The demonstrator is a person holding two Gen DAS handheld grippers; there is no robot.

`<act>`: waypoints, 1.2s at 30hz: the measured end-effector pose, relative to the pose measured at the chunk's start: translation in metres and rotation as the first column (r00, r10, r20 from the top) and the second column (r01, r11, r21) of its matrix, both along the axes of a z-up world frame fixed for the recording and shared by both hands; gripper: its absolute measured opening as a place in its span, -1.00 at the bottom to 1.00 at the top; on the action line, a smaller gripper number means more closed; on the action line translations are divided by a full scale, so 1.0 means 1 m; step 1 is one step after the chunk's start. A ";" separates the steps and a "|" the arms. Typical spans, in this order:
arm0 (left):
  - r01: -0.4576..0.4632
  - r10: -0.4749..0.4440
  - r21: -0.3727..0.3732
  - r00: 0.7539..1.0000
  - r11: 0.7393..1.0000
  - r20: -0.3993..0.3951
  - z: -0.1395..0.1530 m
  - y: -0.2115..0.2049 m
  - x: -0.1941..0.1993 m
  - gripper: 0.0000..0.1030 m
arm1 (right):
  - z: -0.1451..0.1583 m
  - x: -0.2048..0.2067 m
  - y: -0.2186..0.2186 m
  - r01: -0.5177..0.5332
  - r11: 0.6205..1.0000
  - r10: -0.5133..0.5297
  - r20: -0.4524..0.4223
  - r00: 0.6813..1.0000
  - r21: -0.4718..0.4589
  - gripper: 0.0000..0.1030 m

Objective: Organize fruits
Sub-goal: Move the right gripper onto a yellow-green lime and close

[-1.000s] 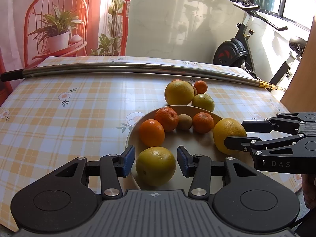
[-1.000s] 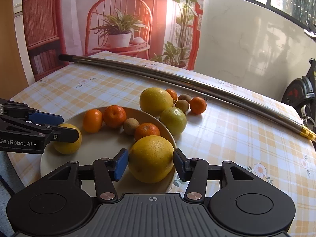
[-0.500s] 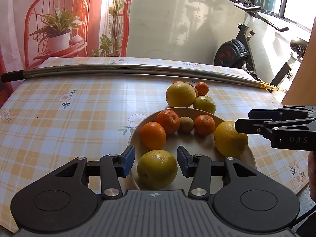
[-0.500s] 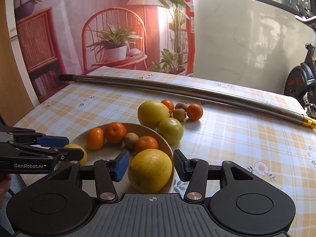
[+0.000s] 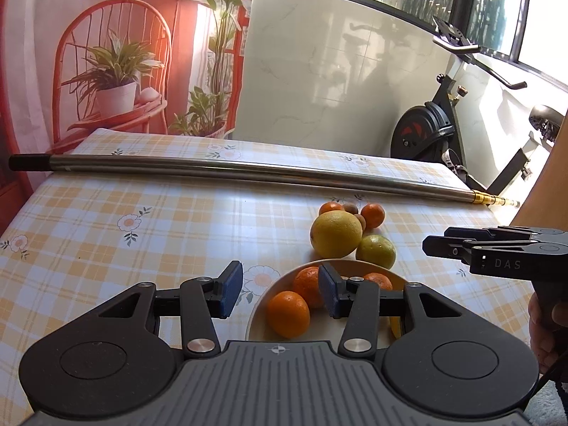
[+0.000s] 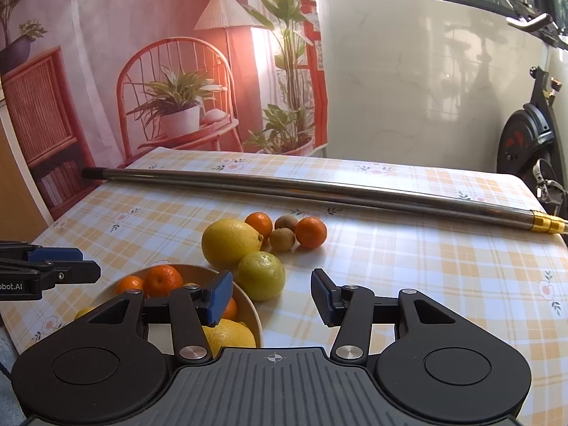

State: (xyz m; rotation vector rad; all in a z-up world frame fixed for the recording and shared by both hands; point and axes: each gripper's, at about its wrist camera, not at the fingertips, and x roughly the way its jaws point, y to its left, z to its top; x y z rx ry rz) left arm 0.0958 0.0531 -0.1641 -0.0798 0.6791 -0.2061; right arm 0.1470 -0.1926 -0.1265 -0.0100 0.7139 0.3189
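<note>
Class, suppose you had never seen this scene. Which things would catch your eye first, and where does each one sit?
First, the cluster of loose fruit on the checked tablecloth, led by a big yellow citrus with a greenish one in front of it. Just nearer sits the bowl holding oranges. Behind them all, a long metal pole lies across the table, and both open tools, left tool and right tool, frame the near edge.

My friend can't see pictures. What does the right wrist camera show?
The open right gripper hovers empty over a checked table, beside a bowl of oranges and lemons. Past the bowl, loose fruit sits on the table: a big lemon, a greenish lemon, two tangerines and two kiwis. A long metal pole lies behind.
</note>
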 end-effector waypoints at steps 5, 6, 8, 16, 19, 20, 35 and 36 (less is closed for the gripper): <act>-0.006 0.006 -0.009 1.000 1.000 0.007 0.005 -0.003 0.004 -0.04 | -0.010 0.026 0.002 -0.006 1.000 0.007 -0.041 0.999 0.030 -0.11; -0.006 0.006 -0.012 1.000 1.000 0.005 0.005 -0.004 0.004 -0.04 | -0.014 0.032 0.003 -0.007 0.999 0.010 -0.059 0.998 0.039 -0.11; -0.006 0.006 -0.015 1.000 1.000 -0.004 0.003 -0.004 0.004 -0.04 | -0.022 0.043 0.006 -0.009 0.999 0.013 -0.092 0.996 0.050 -0.11; -0.024 0.022 -0.025 0.999 0.999 -0.049 -0.008 0.002 0.011 -0.04 | -0.050 0.076 0.016 0.006 0.995 0.014 -0.203 0.979 0.097 -0.11; -0.027 0.025 -0.028 0.998 0.999 -0.059 -0.009 0.002 0.013 -0.04 | -0.056 0.081 0.019 0.004 0.995 0.019 -0.223 0.975 0.104 -0.11; -0.026 0.024 -0.027 0.998 0.999 -0.062 -0.010 0.001 0.014 -0.04 | -0.058 0.083 0.019 0.009 0.994 0.017 -0.230 0.973 0.110 -0.13; -0.005 0.003 -0.024 0.995 1.000 -0.096 -0.015 -0.004 0.027 -0.04 | -0.057 0.063 -0.012 0.050 0.995 -0.044 -0.071 0.997 0.087 -0.16; -0.001 -0.002 -0.024 0.995 1.000 -0.097 -0.015 -0.005 0.028 -0.04 | -0.057 0.060 -0.016 0.058 0.996 -0.055 -0.043 0.998 0.065 -0.16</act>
